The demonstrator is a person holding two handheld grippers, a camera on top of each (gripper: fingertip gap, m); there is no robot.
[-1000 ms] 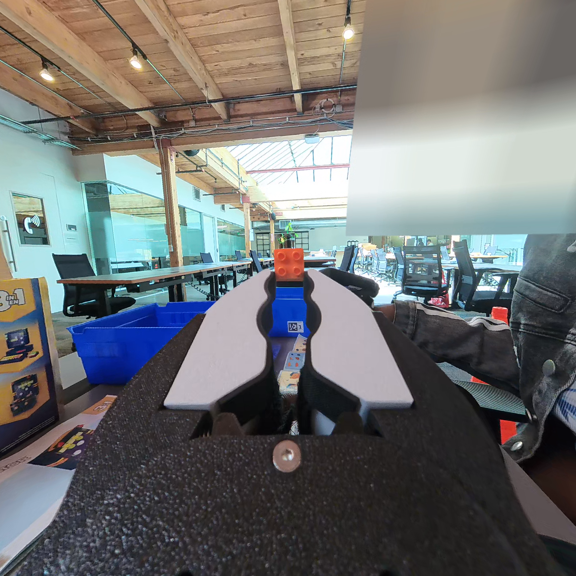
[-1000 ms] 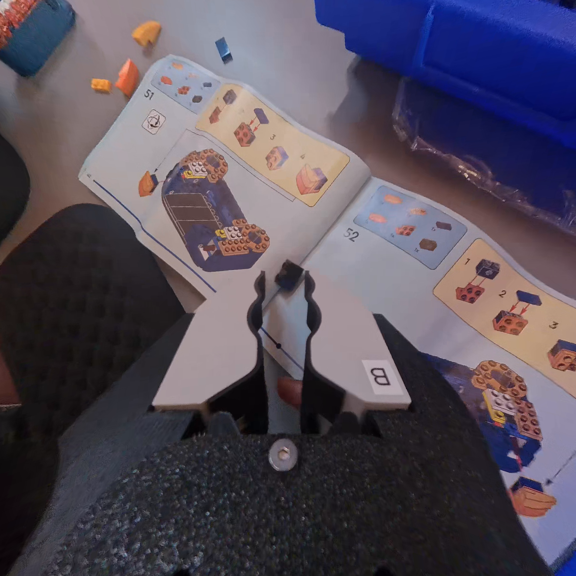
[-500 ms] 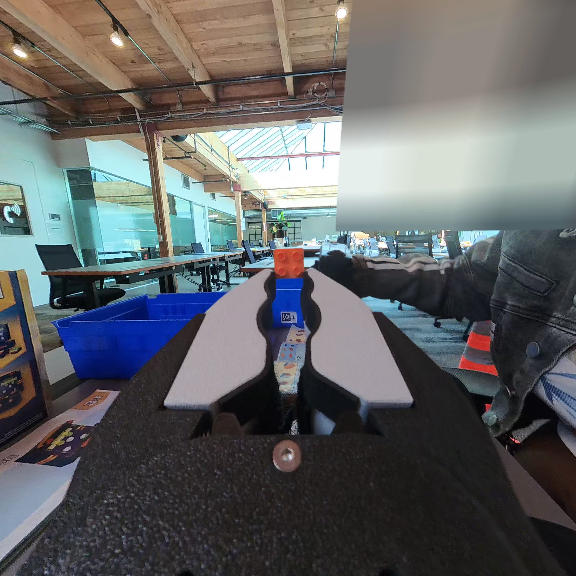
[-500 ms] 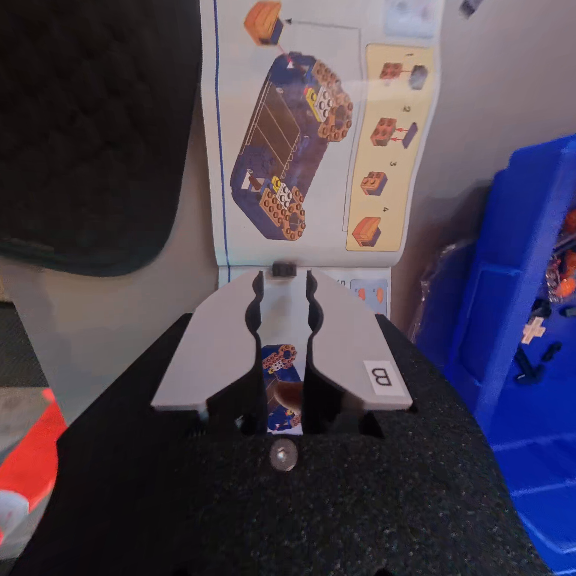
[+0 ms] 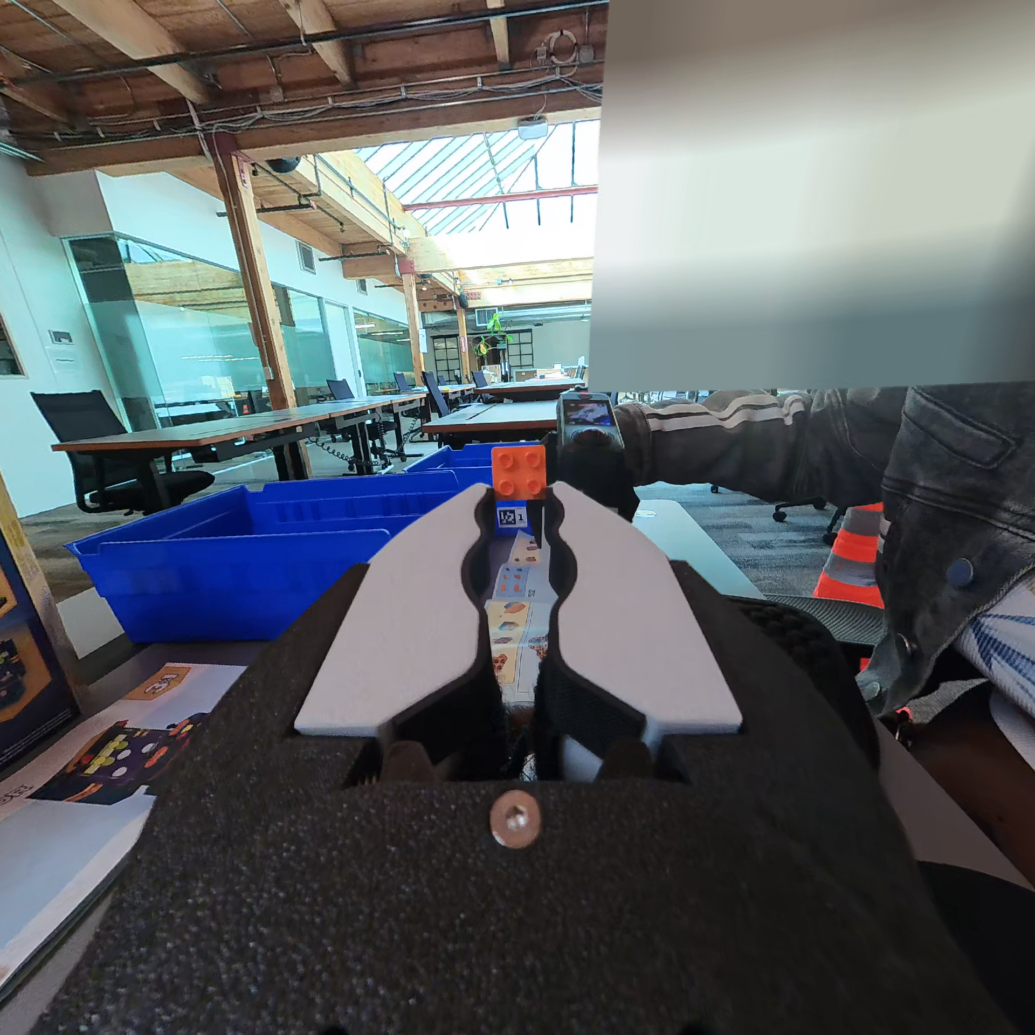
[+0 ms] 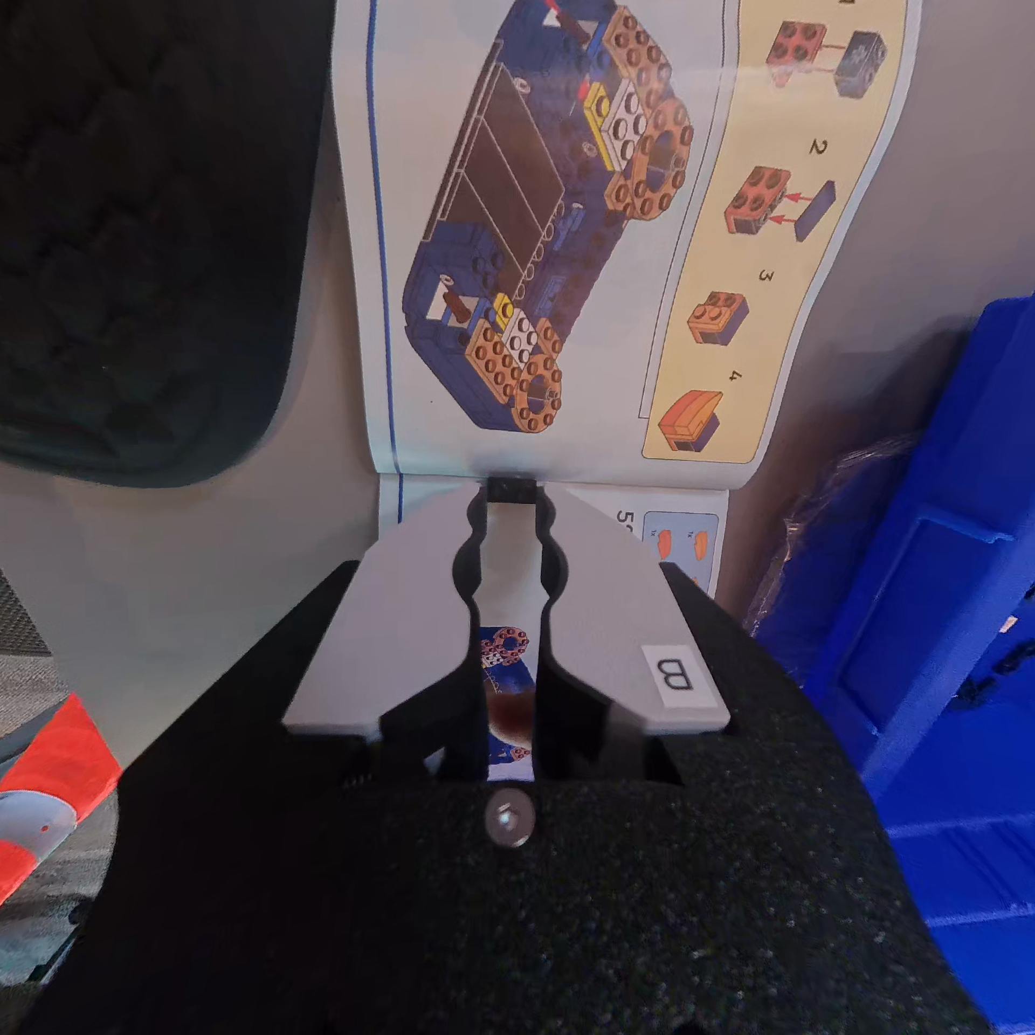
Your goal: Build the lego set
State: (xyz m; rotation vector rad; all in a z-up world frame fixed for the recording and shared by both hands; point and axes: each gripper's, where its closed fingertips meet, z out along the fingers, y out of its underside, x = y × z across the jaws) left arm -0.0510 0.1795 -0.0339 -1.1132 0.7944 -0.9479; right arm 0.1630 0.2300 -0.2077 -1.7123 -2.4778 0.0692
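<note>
Open grey tabletop (image 6: 185, 560) lies between the dark quilted pad (image 6: 140, 224) on the left and the open paper instruction booklet (image 6: 560, 437); a gripper could pass there. To the right, the narrow strip of table beside the booklet is closed off by a crinkled clear plastic bag (image 6: 812, 532) and the tall wall of a blue plastic bin (image 6: 952, 560). Seen from the left gripper (image 5: 518, 493), a second blue plastic bin (image 5: 224, 554) blocks the left front, a printed cardboard box (image 5: 22, 644) stands at the far left, and a person's dark denim sleeve (image 5: 756, 442) crosses the right above the table. The air above the bins is free.
</note>
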